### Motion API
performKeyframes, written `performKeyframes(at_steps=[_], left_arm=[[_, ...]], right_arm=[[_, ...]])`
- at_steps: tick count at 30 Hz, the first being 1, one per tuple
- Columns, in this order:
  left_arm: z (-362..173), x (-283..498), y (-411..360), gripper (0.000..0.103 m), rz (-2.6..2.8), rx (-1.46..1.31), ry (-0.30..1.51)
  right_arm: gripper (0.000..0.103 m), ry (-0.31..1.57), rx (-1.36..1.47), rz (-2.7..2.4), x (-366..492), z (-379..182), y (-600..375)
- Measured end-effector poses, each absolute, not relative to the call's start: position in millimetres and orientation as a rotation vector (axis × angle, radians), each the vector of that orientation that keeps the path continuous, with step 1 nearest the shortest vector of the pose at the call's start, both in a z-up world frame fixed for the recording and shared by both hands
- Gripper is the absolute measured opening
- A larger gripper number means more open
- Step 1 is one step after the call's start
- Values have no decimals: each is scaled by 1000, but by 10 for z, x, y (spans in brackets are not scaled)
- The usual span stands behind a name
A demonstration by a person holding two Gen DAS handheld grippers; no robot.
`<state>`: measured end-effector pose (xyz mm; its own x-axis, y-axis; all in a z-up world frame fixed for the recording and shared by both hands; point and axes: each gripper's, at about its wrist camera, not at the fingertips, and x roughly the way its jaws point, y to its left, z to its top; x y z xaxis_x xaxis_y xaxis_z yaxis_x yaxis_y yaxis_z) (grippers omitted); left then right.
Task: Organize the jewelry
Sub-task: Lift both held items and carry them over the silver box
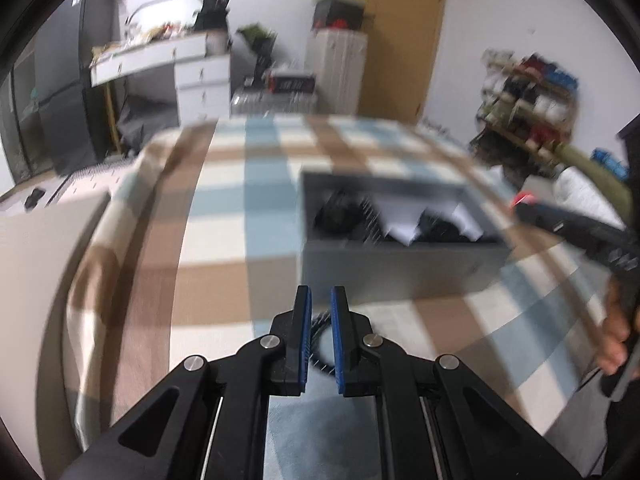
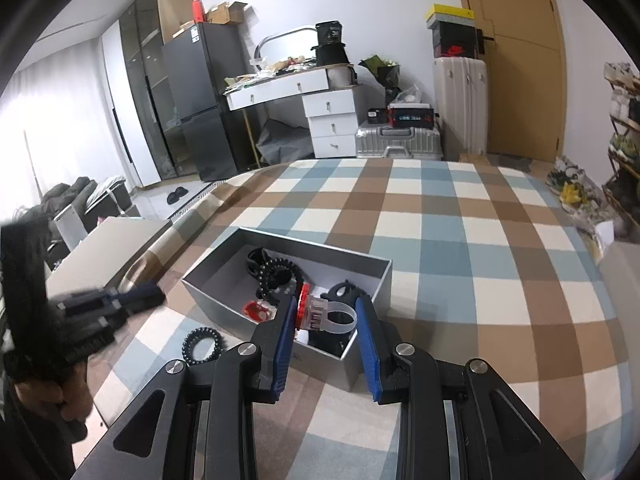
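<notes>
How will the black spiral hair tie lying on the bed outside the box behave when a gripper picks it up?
The black spiral hair tie looks like a springy coil, so it probably stretches and flexes. It seems small and light. Its smooth, glossy loops might slip from the pads.

Blue-brown-white checked bedspread [image 2: 460,240], grey box [image 2: 248,308], black spiral hair tie [image 2: 202,345], blue-padded tongs [image 2: 326,320]

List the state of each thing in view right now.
Left tool: shut, empty, above the coil tie.
Right tool: shut on the ring, over the box.
Box: open, lidless, jewelry inside.
Coil tie: on the bedspread, outside the box.
</notes>
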<state>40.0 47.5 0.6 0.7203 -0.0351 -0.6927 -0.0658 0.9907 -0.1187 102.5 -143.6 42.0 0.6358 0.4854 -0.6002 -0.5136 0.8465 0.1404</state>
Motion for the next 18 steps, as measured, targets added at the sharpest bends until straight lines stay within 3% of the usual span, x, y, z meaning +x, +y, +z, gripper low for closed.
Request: performKeyframes(at_steps=[5,9,11,14,15,16,18], left_arm=[[-181,481,492,7,24,-149,850],[-199,475,464,29,10,-145,864],[-214,480,438,30,11,-135,874],[-222,488,372,29,31,-85,879],[-228,490,357,11,33,-70,881],[-231,490,344,5,38,-57,881],[-214,477,354,5,15,-78,870]], right_arm=[[29,679,-51,587,1015,377,-1397],[29,676,-45,589,1022,388,-1409],[29,677,-42,590,1031,389,-1415],[29,679,-44,591,1039,387,-1415],[29,678,-42,592,1037,388,-1416],[29,679,-40,592,1040,386,-1418],[29,682,-36,591,1059,375,-1425]])
